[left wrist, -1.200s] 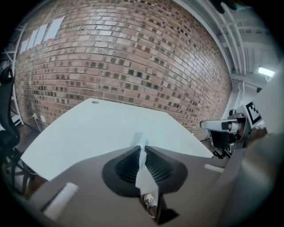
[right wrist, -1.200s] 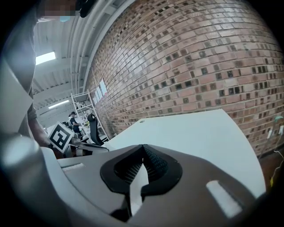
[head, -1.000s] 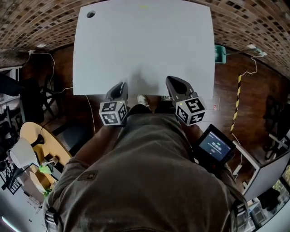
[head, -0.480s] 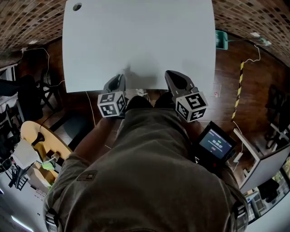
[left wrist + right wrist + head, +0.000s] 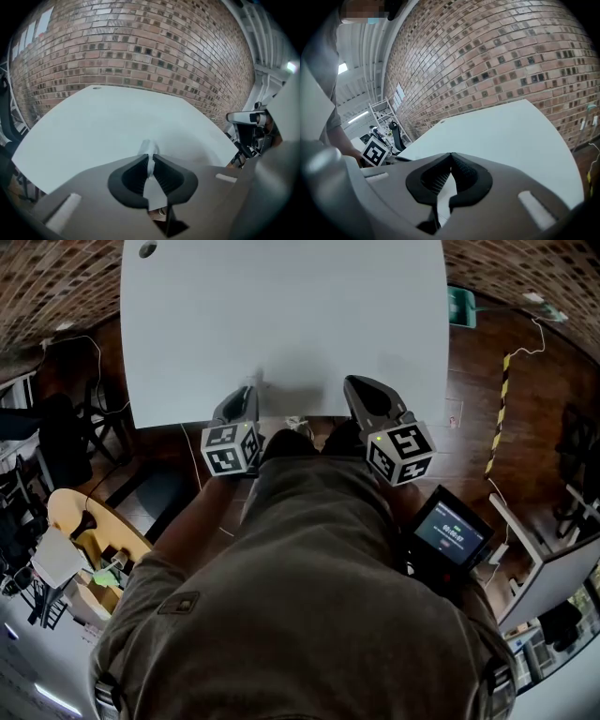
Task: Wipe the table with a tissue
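Note:
A white table (image 5: 281,315) fills the top of the head view. Both grippers hover at its near edge, in front of the person's body. My left gripper (image 5: 251,392) is shut on a white tissue (image 5: 149,149); a crumpled tuft pokes out past the jaw tips and a strip hangs down between the pads. The tissue sits just above the table top (image 5: 93,122) near the edge. My right gripper (image 5: 352,382) is to the right, also over the near edge. Its jaws (image 5: 451,155) are shut with nothing between them, and the table (image 5: 511,131) stretches ahead.
A round cable hole (image 5: 147,249) marks the table's far left corner. Brick paving and brick wall surround the table. A green box (image 5: 461,307) lies on the floor at right, near yellow-black tape (image 5: 497,418). A screened device (image 5: 450,538) hangs at the person's right hip. A round wooden table (image 5: 80,521) stands at left.
The table has slid nearer and slightly left in the head view. Both grippers have edged forward a little over the table's near edge, staying shut.

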Motion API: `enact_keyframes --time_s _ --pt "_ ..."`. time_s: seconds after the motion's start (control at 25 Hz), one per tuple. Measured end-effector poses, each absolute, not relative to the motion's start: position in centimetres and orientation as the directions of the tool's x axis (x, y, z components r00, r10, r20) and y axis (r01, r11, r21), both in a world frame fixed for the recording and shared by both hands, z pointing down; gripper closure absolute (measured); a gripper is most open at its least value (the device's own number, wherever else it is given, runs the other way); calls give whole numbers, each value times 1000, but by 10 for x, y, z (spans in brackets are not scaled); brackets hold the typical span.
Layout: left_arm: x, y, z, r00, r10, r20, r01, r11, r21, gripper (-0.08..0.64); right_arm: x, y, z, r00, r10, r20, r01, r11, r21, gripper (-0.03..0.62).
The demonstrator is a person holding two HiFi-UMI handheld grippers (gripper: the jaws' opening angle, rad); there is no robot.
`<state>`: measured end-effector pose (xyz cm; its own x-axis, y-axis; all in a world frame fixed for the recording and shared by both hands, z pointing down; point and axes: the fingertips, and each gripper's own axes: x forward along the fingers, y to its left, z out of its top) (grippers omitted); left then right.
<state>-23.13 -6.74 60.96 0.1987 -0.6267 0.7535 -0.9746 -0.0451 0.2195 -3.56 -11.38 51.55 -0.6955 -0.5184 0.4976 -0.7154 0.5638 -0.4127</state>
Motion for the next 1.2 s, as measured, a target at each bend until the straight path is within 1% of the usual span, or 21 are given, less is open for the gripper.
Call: enact_keyframes --time_s 0.4,0.72,1.2 --pt "-216 -76 611 240 -616 750 -968 -94 232 528 -29 -116 517 -679 -542 496 -733 541 -412 578" --pt "-164 -100 607 278 -596 754 -960 -153 233 528 15 -131 514 -662 -562 497 -750 506 -426 578" --pt "-136 -114 610 347 -563 750 -937 -243 252 528 32 -139 515 -627 -601 496 -779 465 -421 578"
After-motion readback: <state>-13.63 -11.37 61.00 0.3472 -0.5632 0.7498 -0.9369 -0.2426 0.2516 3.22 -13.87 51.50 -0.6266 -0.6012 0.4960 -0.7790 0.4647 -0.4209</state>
